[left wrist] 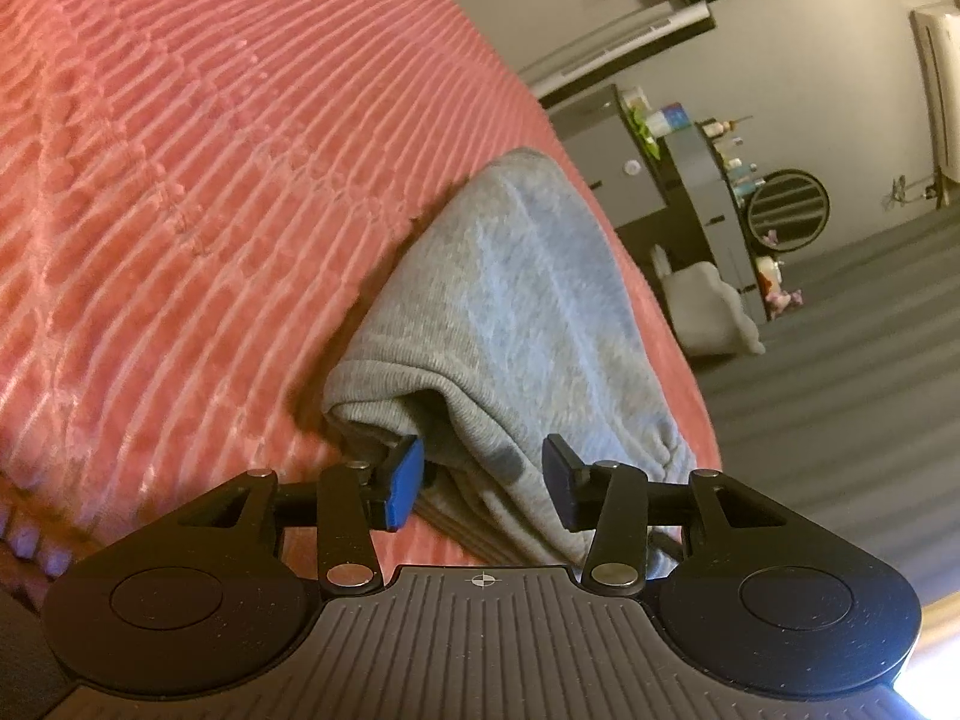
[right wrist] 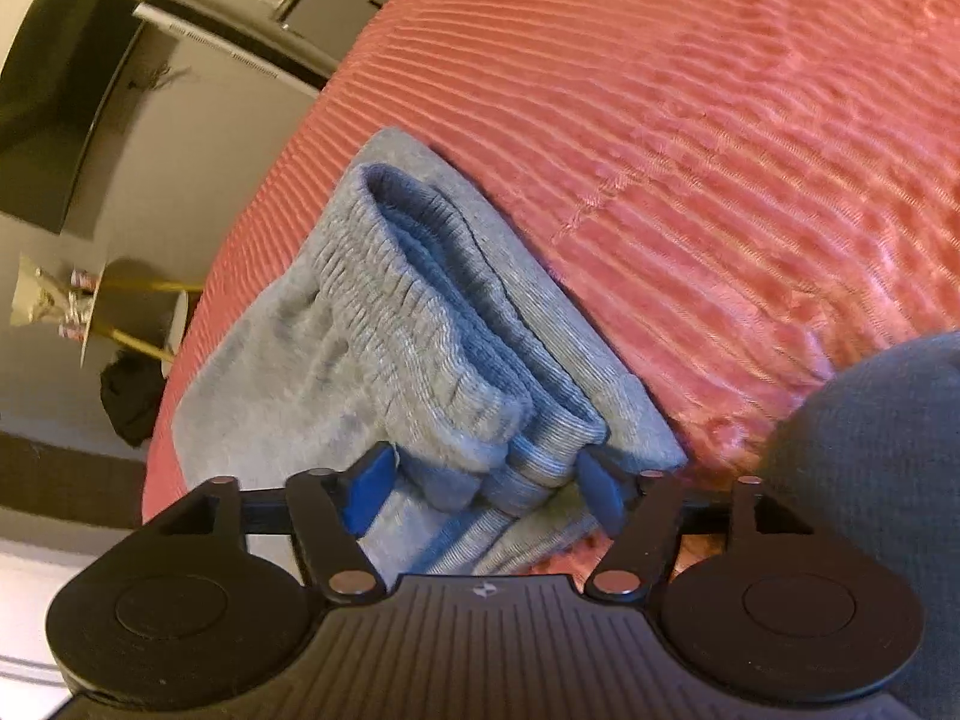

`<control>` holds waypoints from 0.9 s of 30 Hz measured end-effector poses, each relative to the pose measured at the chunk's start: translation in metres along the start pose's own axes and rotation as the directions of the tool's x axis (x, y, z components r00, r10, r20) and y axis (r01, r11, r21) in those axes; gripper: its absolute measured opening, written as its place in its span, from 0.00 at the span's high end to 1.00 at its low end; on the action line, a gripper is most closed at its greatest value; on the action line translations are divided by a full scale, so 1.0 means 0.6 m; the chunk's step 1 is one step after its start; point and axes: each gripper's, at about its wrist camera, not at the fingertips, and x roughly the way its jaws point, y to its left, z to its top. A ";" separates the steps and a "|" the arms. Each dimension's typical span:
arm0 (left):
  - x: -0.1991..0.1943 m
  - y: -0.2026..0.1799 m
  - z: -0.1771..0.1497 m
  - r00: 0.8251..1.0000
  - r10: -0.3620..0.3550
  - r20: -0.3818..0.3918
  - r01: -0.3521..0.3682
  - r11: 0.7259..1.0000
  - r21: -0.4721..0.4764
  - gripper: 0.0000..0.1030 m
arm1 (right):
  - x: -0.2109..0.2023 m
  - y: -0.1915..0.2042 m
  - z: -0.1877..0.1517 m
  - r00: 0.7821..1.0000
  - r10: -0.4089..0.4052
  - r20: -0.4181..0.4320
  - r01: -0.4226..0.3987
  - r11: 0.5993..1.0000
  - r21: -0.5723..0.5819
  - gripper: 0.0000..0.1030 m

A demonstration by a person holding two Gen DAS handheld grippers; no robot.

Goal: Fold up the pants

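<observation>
One pair of grey pants (left wrist: pixel 510 300), folded; one pink ribbed bedspread (left wrist: pixel 180 180) beneath; two grippers, left gripper (left wrist: pixel 480 483) and right gripper (right wrist: pixel 480 489).

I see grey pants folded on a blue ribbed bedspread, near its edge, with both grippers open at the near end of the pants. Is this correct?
Not quite: the bedspread is pink-red, not blue, as both wrist views show. The rest holds: the grey pants lie folded near its edge, and the left gripper and right gripper are open at their near end.

Likely bedroom: bedspread (left wrist: pixel 180 180), dresser (left wrist: pixel 690 192)
</observation>
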 end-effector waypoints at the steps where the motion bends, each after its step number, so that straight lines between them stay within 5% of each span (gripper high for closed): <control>1: 0.001 0.003 0.000 1.000 -0.003 -0.003 0.003 1.000 -0.010 0.53 | 0.007 -0.003 0.000 1.000 0.017 0.006 -0.017 1.000 0.014 0.19; 3: 0.005 0.008 0.002 1.000 -0.013 -0.011 0.013 0.999 -0.030 0.52 | 0.022 -0.002 -0.001 0.998 0.061 0.011 -0.061 0.998 0.011 0.04; 5: 0.011 0.015 0.003 0.999 -0.026 -0.024 0.024 0.998 -0.061 0.52 | 0.038 0.004 -0.005 0.999 0.049 0.003 -0.049 0.999 -0.017 0.04; 7: 0.015 0.016 0.002 1.000 -0.014 -0.023 0.013 0.997 -0.071 0.52 | 0.041 0.001 -0.009 0.999 0.046 0.022 -0.046 0.999 -0.005 0.12; 8: 0.015 0.016 0.002 0.999 -0.026 -0.029 0.024 0.998 -0.065 0.52 | 0.036 -0.003 -0.012 0.999 0.031 0.040 -0.032 0.999 0.018 0.32; 9: 0.014 0.014 0.000 0.998 -0.042 -0.035 0.040 0.997 -0.061 0.52 | 0.031 -0.007 -0.012 0.999 0.016 0.050 -0.017 0.999 0.032 0.42; 11: 0.020 0.011 -0.002 0.997 -0.054 -0.047 0.052 0.997 -0.057 0.51 | 0.022 -0.021 -0.011 0.996 0.076 0.046 -0.078 0.996 0.052 0.43; 13: 0.033 0.014 -0.004 0.998 -0.036 -0.058 0.031 0.996 -0.080 0.49 | 0.020 -0.032 -0.010 0.994 0.103 0.044 -0.106 0.992 0.063 0.43; 17: 0.051 0.023 0.003 1.000 0.018 -0.019 -0.021 0.994 -0.111 0.47 | 0.030 -0.034 -0.014 0.989 0.138 0.053 -0.142 0.987 0.075 0.26; 20: 0.042 0.031 0.008 0.998 -0.012 0.062 0.020 0.990 -0.141 0.58 | 0.028 -0.029 -0.013 0.993 0.104 0.060 -0.108 0.992 0.066 0.44; 22: 0.034 0.031 0.011 0.996 -0.025 0.088 0.036 0.990 -0.134 0.76 | 0.016 -0.018 -0.014 0.992 0.101 0.074 -0.102 0.995 0.013 0.51; 27: 0.011 0.009 0.008 0.993 -0.039 0.109 0.044 0.998 -0.048 0.80 | -0.048 0.017 -0.024 0.971 0.179 0.159 -0.158 0.977 -0.141 0.62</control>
